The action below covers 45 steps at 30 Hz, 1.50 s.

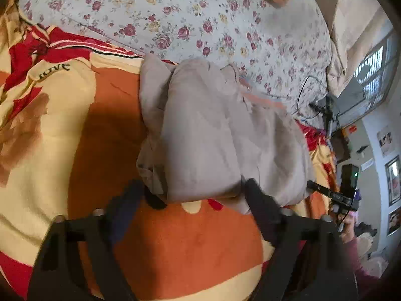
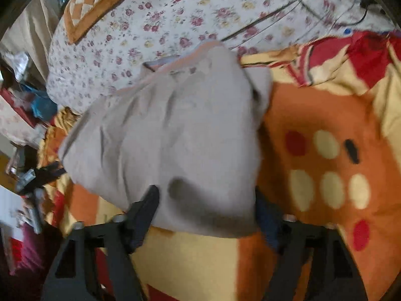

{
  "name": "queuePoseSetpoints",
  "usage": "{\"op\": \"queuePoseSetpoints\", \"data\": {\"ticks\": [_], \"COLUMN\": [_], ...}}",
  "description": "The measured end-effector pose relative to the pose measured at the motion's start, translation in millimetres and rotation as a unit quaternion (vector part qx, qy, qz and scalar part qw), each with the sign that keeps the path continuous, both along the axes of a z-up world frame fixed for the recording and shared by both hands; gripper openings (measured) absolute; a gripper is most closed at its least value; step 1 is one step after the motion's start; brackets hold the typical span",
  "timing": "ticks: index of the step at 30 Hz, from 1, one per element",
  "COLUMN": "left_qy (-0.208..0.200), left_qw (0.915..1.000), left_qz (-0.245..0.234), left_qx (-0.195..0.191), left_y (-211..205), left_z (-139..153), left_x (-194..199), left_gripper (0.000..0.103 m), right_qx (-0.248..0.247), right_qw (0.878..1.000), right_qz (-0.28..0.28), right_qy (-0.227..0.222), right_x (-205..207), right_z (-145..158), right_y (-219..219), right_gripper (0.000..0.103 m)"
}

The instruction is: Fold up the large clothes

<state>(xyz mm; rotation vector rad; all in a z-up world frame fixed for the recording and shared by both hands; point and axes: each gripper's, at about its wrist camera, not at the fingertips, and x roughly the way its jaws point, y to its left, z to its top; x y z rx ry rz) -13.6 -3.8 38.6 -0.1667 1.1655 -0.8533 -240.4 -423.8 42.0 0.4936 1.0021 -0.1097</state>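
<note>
On the bed, a grey garment (image 1: 213, 135) lies folded into a thick, rumpled bundle on an orange, yellow and red blanket (image 1: 75, 130), with a flowered quilt (image 1: 200, 15) behind it, so the soft bedding carries the fold. Both claws point down at the bundle's near edge, one on each side, probably to take the hem evenly for the next fold. Left claw (image 1: 194, 195) stands fairly wide, its fingers astride a near corner without visibly pinching it. Right claw (image 2: 206, 205) also straddles the edge; blur hides whether its pads press the cloth, so I cannot tell.
</note>
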Motion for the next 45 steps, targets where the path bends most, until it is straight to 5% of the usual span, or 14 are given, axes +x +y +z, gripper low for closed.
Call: {"op": "queuePoseSetpoints", "data": {"ticks": [1,4,8,12,16,20,23,24,25,32,36,43,45], "left_qy": [-0.006,-0.070,-0.089,-0.061,-0.081,-0.111,-0.141,-0.145,-0.149,-0.129,-0.150,-0.165,-0.162], "left_qw": [0.9999,0.9966,0.9940,0.9903,0.9896,0.9872,0.9836,0.9830,0.9828,0.9823,0.9721,0.9654,0.9662], "left_qz": [-0.009,-0.013,0.005,0.040,0.059,0.080,0.082,0.082,0.080,0.088,0.102,0.101,0.101], "left_qx": [0.007,0.041,0.063,0.118,0.103,0.082,0.076,0.077,0.074,0.103,0.149,0.175,0.173], "left_y": [-1.8,0.5,10.4,15.3,24.1,27.4,10.1,2.4,-7.7,-62.2,-78.3,-81.1,-80.3], "left_z": [1.4,15.4,19.3,0.4,13.5,33.1,48.8,50.9,53.0,36.5,11.4,-9.1,-11.5], "left_x": [-1.6,-12.0,-11.8,1.4,-2.1,-6.9,-19.4,-21.7,-25.1,-23.8,-18.0,-5.0,-1.7], "left_gripper": [0.030,0.011,0.001,0.001,0.001,0.001,0.027,0.049,0.059,0.063,0.063,0.077,0.078], "right_qx": [-0.023,-0.029,-0.056,-0.066,-0.059,-0.071,-0.078,-0.077,-0.073,-0.089,-0.107,-0.115,-0.118], "right_qw": [1.000,0.999,0.997,0.997,0.997,0.993,0.992,0.992,0.992,0.992,0.988,0.992,0.991], "right_qz": [-0.001,-0.017,-0.027,-0.043,-0.051,-0.089,-0.075,-0.064,-0.050,0.032,0.079,0.055,0.047], "right_qy": [0.002,-0.028,-0.053,-0.001,0.001,-0.021,-0.064,-0.077,-0.088,-0.085,-0.076,-0.019,-0.035], "right_x": [0.9,-8.1,-18.6,-14.7,-20.0,-35.6,-36.5,-31.8,-22.9,74.8,128.5,194.9,197.5], "right_z": [0.9,17.0,41.5,12.3,11.0,44.8,72.6,78.1,83.3,71.4,49.7,-17.2,-32.4], "right_y": [2.7,-1.3,-10.1,-19.1,-19.8,-22.5,-13.0,-7.9,-0.4,58.6,93.8,84.0,81.3], "right_gripper": [0.008,0.004,0.002,0.002,0.005,0.024,0.053,0.064,0.067,0.063,0.046,0.041,0.040]}}
